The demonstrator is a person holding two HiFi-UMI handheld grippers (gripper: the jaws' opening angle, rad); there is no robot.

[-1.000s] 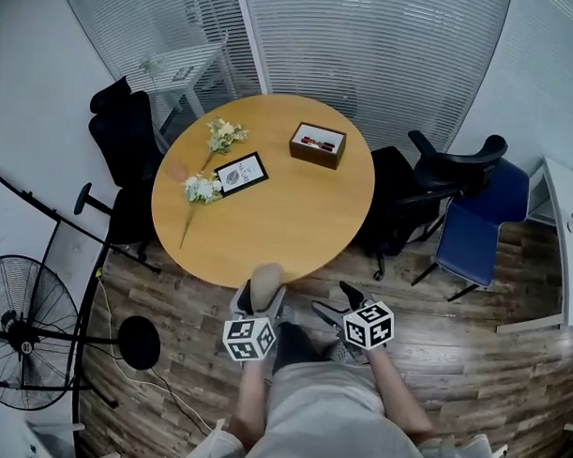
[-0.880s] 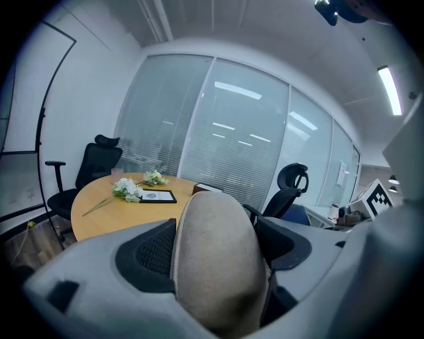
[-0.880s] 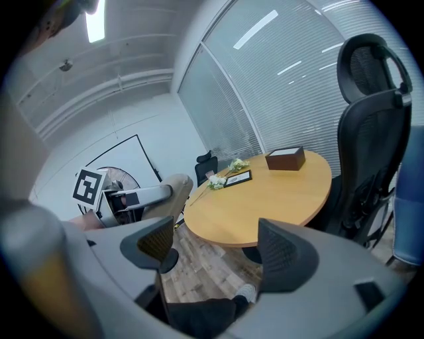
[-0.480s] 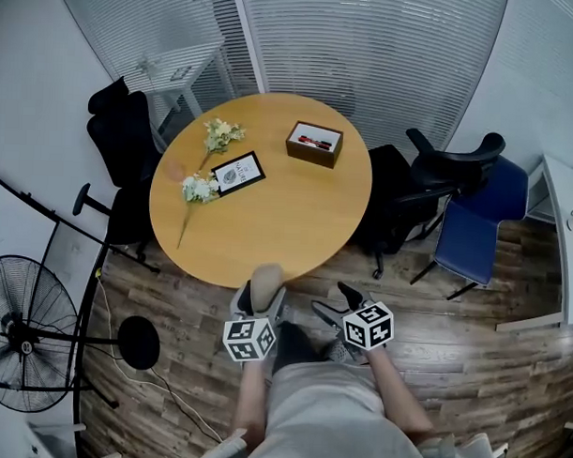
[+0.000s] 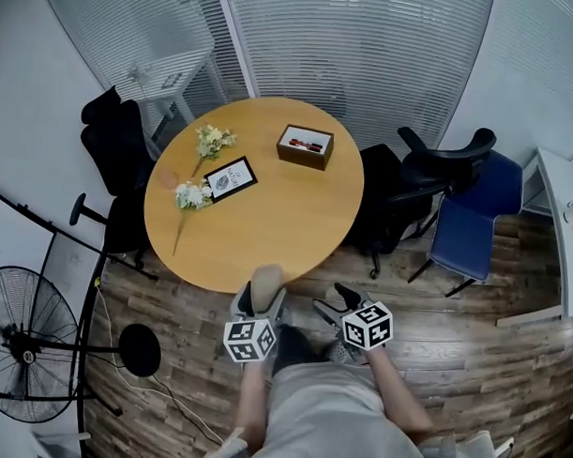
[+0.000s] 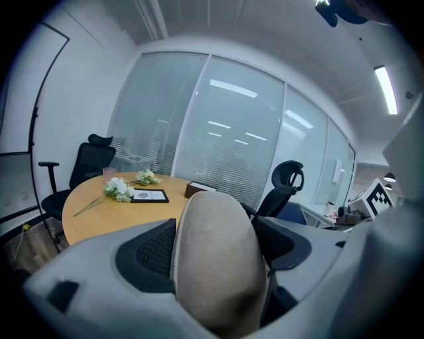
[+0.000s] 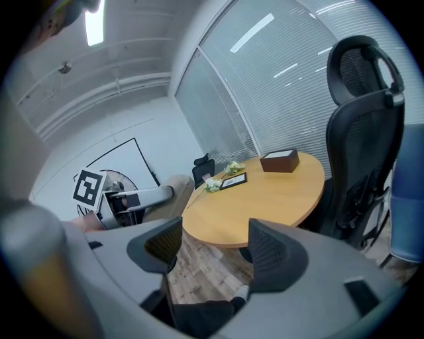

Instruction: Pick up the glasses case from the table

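Observation:
A beige, rounded glasses case (image 5: 265, 274) is clamped between the jaws of my left gripper (image 5: 260, 293), held in the air just off the near edge of the round wooden table (image 5: 268, 227). In the left gripper view the case (image 6: 215, 265) fills the gap between the dark pads (image 6: 151, 248). My right gripper (image 5: 344, 302) hovers beside it over the floor. Its jaws have just been closing but stand apart, with nothing between them (image 7: 215, 246). From the right gripper view the case (image 7: 169, 197) shows at left.
On the table lie a brown open box (image 5: 304, 146), a black-framed card (image 5: 230, 177) and two flower sprigs (image 5: 195, 194). Black office chairs (image 5: 116, 142) and a blue chair (image 5: 470, 220) ring the table. A floor fan (image 5: 24, 341) stands at left.
The table and room have slid slightly up and left in the head view. Both grippers stay where they were, and the case stays in the left one.

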